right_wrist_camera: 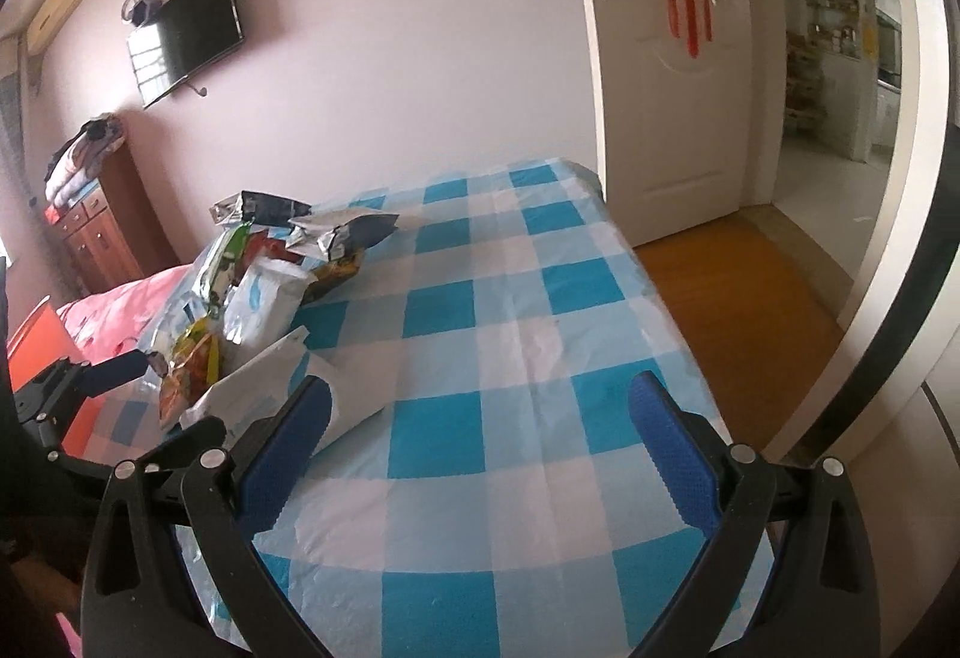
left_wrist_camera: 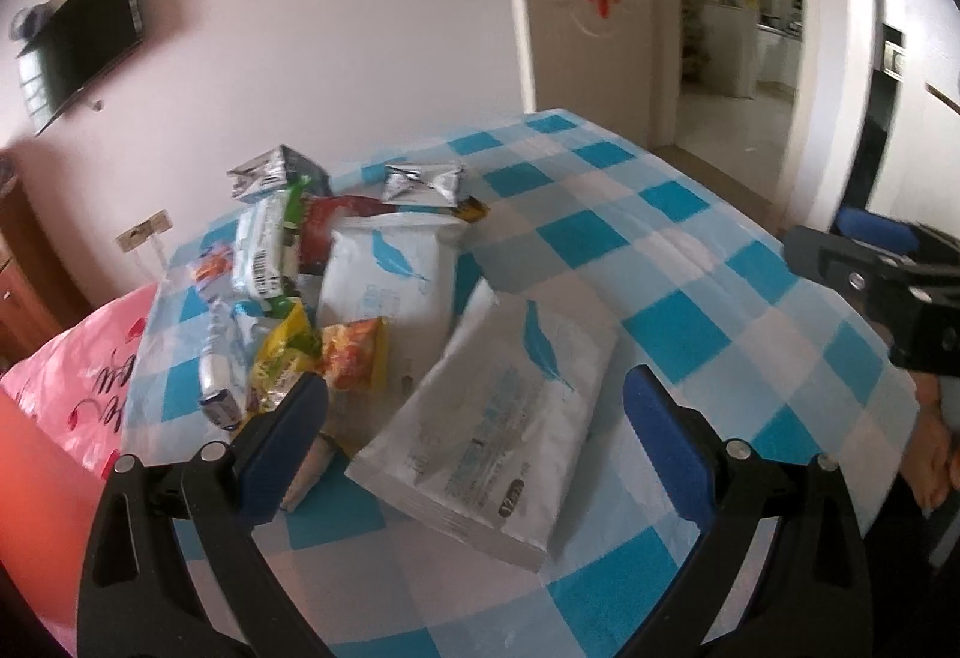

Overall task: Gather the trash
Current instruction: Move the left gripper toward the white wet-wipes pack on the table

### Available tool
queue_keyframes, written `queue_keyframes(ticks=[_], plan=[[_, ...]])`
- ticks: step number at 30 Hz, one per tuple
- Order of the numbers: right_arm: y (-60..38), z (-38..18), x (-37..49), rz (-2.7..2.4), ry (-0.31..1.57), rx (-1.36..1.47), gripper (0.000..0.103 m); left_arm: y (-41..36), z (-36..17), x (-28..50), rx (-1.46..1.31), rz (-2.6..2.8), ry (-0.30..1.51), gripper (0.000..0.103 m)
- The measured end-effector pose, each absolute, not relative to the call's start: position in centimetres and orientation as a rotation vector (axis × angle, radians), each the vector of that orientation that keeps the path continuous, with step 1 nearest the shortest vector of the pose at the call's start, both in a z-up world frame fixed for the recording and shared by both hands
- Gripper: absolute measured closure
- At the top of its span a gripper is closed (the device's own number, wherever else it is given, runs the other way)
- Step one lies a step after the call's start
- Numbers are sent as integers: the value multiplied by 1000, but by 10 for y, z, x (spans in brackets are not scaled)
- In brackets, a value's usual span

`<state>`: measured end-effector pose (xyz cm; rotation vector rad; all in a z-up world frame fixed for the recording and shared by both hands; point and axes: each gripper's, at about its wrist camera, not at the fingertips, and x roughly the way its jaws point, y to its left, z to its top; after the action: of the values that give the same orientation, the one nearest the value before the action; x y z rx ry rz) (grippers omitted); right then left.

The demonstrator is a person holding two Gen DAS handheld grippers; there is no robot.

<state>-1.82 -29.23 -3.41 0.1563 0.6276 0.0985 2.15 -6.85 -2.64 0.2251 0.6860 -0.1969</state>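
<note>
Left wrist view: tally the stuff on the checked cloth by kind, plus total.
White feather-print packs: 2 (near, far)
Silver foil bags: 2 (left, right)
Coloured snack wrappers, clearly separable: 4 (green-white, red, yellow-green, orange)
Total: 8 at least; the heap's overlap hides some.

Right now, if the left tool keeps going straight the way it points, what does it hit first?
Most likely the white tissue pack lying between the open left tool fingers; depth is hard to judge, so it might pass just above.
</note>
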Motion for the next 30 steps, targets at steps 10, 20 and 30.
queue_keyframes(ticks=[10, 20, 30], plan=[[-294, -16, -25, 81, 589, 153, 5, -71, 2, 15, 182, -92, 624, 4], [-286, 5, -37, 68, 522, 110, 5, -76, 16, 2, 189, -133, 597, 4], [-286, 6, -40, 65, 488, 85, 5, -76, 12, -1, 188, -175, 609, 4]])
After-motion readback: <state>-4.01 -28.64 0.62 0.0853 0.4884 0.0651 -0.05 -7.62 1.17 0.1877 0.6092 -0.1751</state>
